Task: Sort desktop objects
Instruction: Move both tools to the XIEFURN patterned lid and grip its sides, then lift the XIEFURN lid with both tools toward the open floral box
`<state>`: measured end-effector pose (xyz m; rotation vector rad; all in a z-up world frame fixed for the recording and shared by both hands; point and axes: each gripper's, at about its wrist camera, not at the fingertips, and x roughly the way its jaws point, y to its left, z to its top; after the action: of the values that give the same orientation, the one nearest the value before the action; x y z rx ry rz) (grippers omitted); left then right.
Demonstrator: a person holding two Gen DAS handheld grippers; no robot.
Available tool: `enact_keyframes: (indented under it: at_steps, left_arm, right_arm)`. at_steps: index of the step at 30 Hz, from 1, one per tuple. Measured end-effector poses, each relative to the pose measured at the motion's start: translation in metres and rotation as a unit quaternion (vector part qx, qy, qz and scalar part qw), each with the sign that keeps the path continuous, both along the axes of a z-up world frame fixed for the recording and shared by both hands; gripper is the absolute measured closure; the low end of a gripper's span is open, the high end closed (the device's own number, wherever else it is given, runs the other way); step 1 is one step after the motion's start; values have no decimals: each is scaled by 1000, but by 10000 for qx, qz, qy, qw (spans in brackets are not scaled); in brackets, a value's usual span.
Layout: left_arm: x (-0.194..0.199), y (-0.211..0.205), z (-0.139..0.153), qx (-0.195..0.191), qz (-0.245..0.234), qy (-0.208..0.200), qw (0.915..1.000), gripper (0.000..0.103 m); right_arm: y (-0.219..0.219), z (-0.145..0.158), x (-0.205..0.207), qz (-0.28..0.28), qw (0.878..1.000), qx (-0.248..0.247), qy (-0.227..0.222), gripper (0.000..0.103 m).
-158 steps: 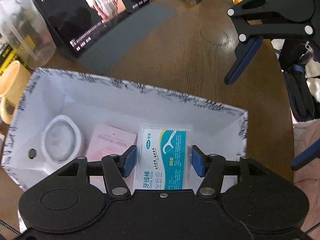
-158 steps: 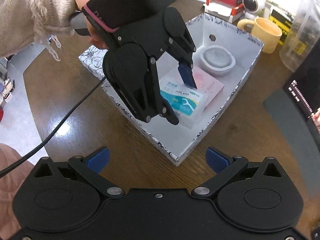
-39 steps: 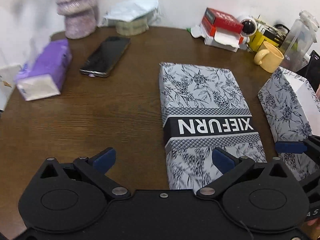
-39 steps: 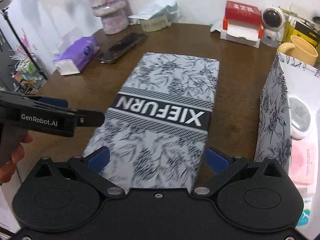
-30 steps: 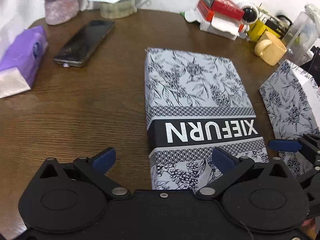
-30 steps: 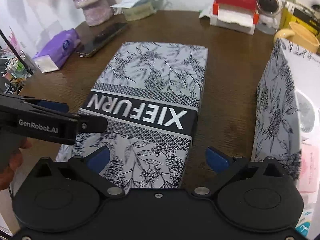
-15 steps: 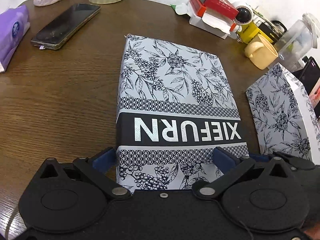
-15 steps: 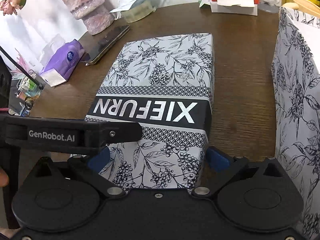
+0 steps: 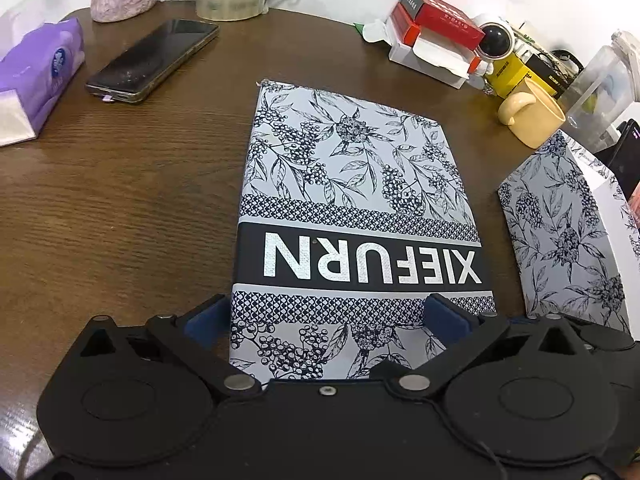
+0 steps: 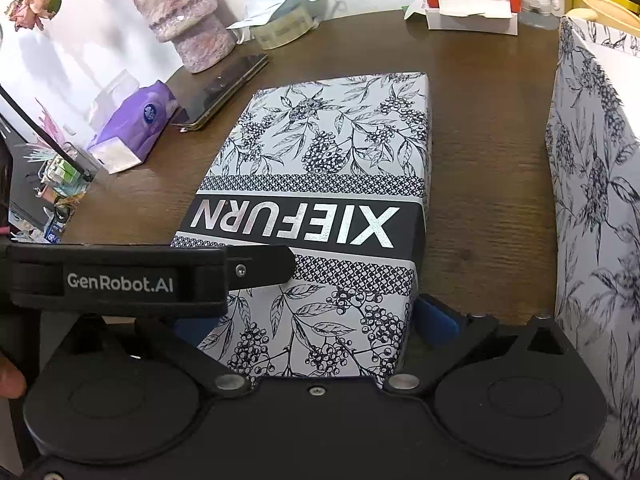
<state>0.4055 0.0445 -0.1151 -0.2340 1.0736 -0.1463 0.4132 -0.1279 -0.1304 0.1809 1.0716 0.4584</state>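
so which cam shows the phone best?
Left wrist. The phone lies whole and unobstructed on the table, beside the tissue pack. In the right wrist view it is smaller, more oblique, its near end partly behind the tissue pack.

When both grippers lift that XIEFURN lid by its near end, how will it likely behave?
The XIEFURN lid looks like stiff card, so probably light and shape-holding. It is long, with the left gripper and right gripper straddling only its near end, so the far end may sag. Its smooth printed sides might slip.
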Motion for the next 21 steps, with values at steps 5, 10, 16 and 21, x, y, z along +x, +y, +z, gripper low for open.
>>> enact_keyframes:
  at_steps: [5, 10, 16, 21]
  left_arm:
    - [-16, 5, 16, -6, 176, -129, 9998, 0]
    - [-43, 10, 34, 71, 270, -330, 9991, 0]
    - [-89, 17, 56, 141, 424, -472, 9979, 0]
    - [-133, 21, 68, 168, 503, -527, 9972, 0]
  right_arm:
    - [2, 17, -14, 77, 9998, 92, -146, 0]
    - [9, 33, -37, 211, 9993, 163, -258, 0]
    - [17, 53, -82, 328, 9984, 250, -398, 0]
    - [21, 64, -125, 403, 9980, 256, -421, 0]
